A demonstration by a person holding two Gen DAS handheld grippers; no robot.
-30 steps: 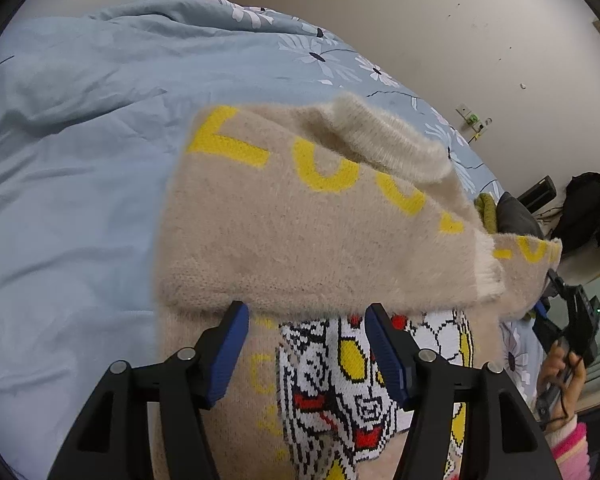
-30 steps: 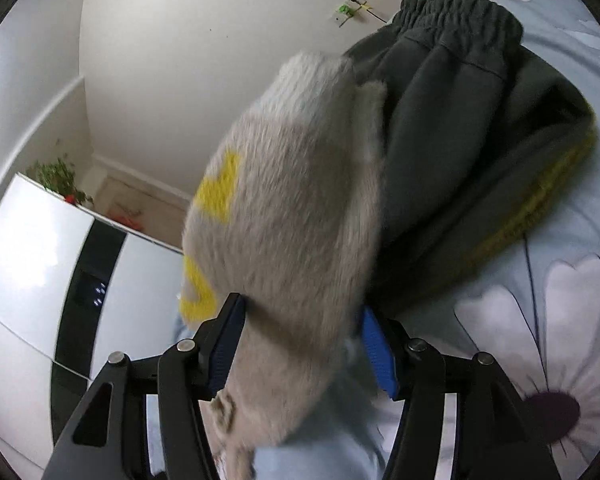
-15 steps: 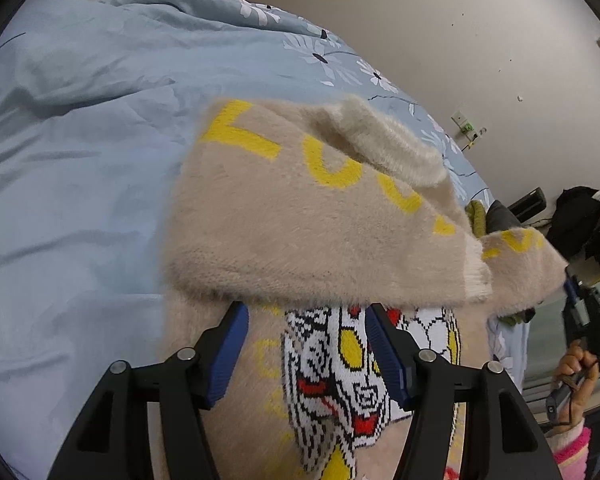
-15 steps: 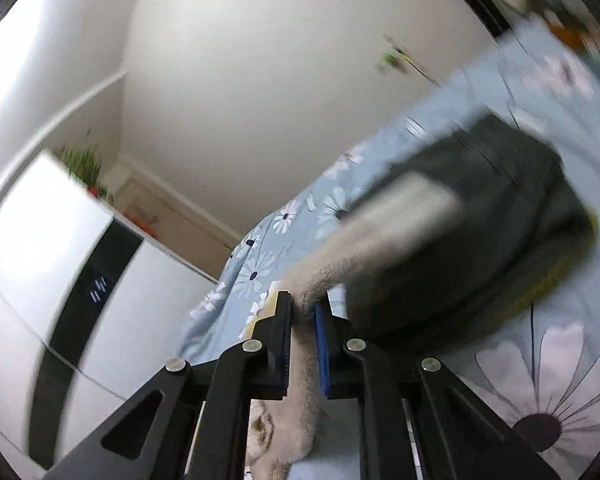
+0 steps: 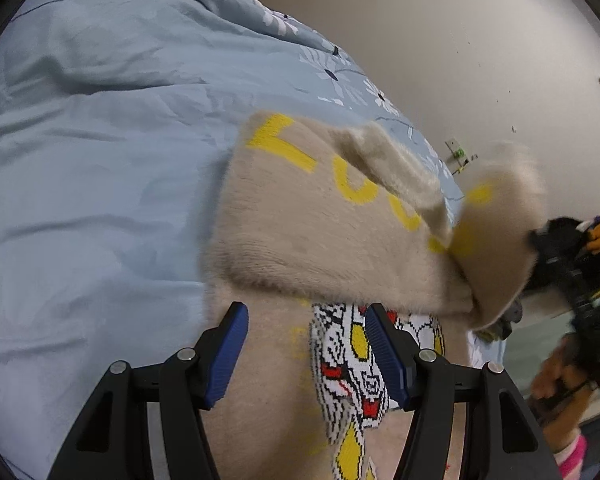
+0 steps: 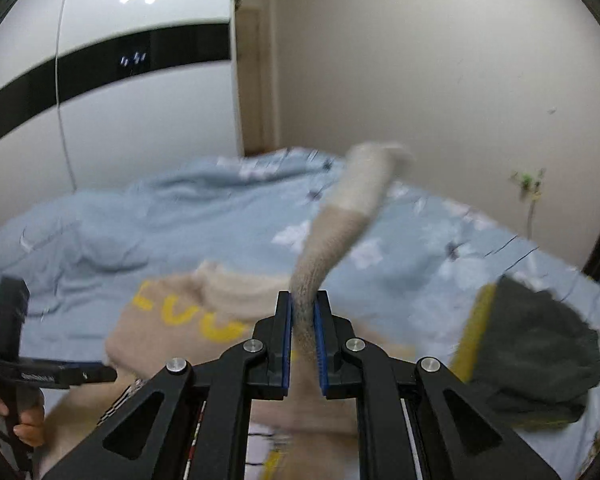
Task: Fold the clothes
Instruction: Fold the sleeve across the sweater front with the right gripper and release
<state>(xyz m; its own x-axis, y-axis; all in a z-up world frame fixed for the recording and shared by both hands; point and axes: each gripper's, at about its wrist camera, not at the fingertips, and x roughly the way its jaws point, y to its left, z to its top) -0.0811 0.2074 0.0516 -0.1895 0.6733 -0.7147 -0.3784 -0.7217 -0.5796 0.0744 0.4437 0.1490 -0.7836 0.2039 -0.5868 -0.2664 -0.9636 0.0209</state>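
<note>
The blue bedspread [image 5: 100,160] fills the left side of the left wrist view, all wrinkled, with white flowers near the far edge. On it lies the beige sweater [image 5: 300,240], fuzzy, with big yellow letters across it. Its top part is folded down over the body. Only some of the letters show, because the cream collar [image 5: 396,168] covers the middle ones. Lower down is a knitted cartoon picture [image 5: 352,372] in black, white, red and yellow, and the picture's bottom is cut off by the edge of the view. The left gripper [image 5: 304,356] hangs over the sweater with its blue fingers spread apart and nothing between them. Whether they touch the wool is hard to tell. To the right, the sleeve [image 5: 500,240] is lifted up and blurry. At the far right a hand [image 5: 556,376] and a pink cuff show, but the dark things around them are too smeared to name.

In the right wrist view, the other gripper's black handle sits at the left edge. In the middle, the right gripper [image 6: 302,334] has its blue fingers pressed tight on the sleeve [image 6: 340,232], which sticks up and away, blurry at the tip. On the right lies a dark green garment [image 6: 540,360] with a yellow edge, too blurry to name.
</note>
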